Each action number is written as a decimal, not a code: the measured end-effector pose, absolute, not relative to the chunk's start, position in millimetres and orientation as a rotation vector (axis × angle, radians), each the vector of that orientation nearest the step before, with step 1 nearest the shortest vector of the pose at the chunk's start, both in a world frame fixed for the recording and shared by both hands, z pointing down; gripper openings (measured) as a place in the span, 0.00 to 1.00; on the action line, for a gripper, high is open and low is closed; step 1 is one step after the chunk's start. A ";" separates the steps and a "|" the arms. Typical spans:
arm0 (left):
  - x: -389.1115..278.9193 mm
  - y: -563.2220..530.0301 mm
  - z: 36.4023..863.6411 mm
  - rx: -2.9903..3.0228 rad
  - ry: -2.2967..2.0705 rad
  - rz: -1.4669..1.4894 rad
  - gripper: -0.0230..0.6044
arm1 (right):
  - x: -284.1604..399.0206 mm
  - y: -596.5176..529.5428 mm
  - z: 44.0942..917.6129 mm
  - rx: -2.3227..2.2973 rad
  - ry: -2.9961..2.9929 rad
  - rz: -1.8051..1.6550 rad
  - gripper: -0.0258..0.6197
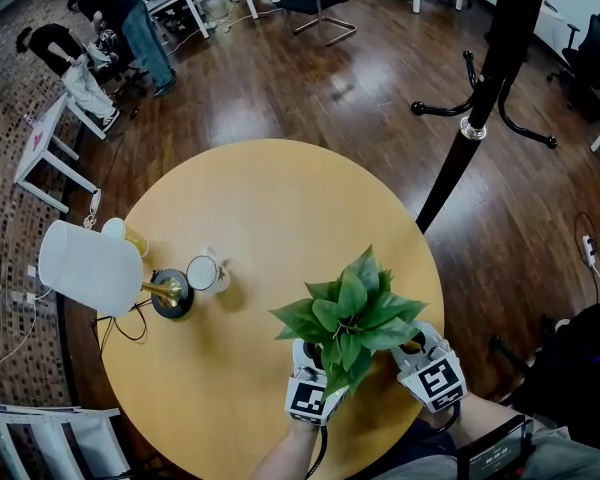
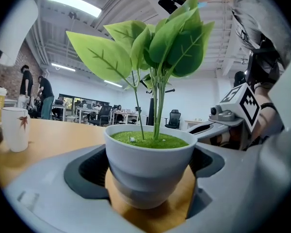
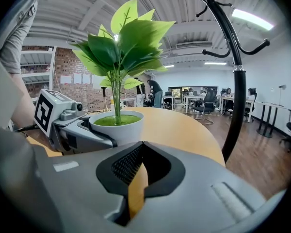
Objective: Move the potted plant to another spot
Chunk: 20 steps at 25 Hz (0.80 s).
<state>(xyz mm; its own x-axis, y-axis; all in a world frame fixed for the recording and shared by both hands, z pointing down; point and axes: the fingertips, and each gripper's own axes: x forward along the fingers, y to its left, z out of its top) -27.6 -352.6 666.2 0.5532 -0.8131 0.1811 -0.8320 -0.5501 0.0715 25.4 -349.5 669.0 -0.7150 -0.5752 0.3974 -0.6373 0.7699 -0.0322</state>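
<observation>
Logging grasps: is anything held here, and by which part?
Left tongs clasp the potted plant by the sides of its pot; right tongs are shut, empty.

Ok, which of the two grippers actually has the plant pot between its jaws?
The left gripper: the potted plant sits between its jaws, which grip the pot. The right gripper is beside it, jaws together on nothing.
</observation>
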 end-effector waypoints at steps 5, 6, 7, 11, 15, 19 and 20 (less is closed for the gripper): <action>-29.4 -349.4 648.2 2.633 -1.432 0.161 0.85 | 27.6 -348.6 662.6 0.920 -2.600 0.221 0.05; -29.8 -348.9 639.9 2.633 -1.438 0.154 0.85 | 27.9 -347.9 658.8 0.919 -2.602 0.216 0.05; -30.2 -348.2 630.1 2.632 -1.444 0.147 0.85 | 27.9 -346.6 653.4 0.917 -2.605 0.211 0.05; -31.8 -343.0 585.4 2.630 -1.471 0.120 0.85 | 24.2 -339.4 616.6 0.907 -2.630 0.175 0.05; -32.3 -328.6 545.1 2.631 -1.506 0.105 0.85 | 23.2 -331.4 568.4 0.906 -2.676 0.109 0.05; -32.1 -309.0 511.6 2.638 -1.544 0.099 0.85 | 19.3 -323.2 516.9 0.900 -2.742 0.024 0.05; -32.0 -304.5 504.3 2.641 -1.553 0.098 0.85 | 17.5 -320.7 507.3 0.895 -2.755 0.007 0.05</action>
